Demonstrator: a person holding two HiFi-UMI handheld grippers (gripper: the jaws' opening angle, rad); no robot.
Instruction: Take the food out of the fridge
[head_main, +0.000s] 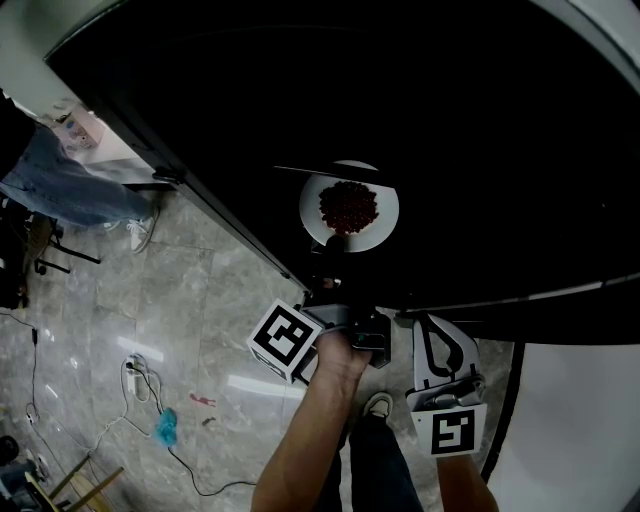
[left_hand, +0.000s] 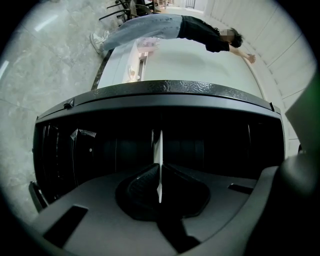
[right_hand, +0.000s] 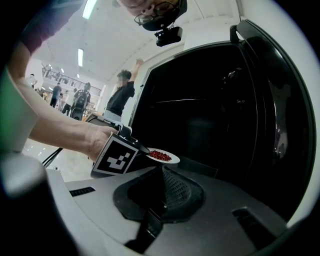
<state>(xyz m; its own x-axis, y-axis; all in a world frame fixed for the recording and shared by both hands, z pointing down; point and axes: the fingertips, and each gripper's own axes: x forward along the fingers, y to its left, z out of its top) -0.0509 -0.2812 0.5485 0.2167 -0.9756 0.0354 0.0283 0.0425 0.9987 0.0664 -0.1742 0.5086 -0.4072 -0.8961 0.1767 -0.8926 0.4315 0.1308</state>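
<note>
The left gripper (head_main: 333, 248) is squeezed tight on the near edge of a white plate (head_main: 386, 222). Its two jaws are almost together, with only the thin rim between them. In the left gripper view the plate shows as just a thin white line, because it is seen from the side. The plate is flat, and it is in the dark open fridge (head_main: 470, 140). A little pile of red food (head_main: 348, 206) sits in the middle of the plate. The bits are too small to tell what kind of food it is.

The right gripper (head_main: 428, 325) is closed and holds nothing. Its jaws meet at the tips, with no thing between them. It sits beside the left gripper, at the front edge of the fridge, and does not touch the plate.

The inside of the fridge is very dark, so its shelves and walls are hard to see. What the plate rests on cannot be seen. Both arms are cut off at the bottom of the head view. Far back, a person in jeans (head_main: 70, 185) stands on the grey floor (head_main: 130, 300), partly hidden.
</note>
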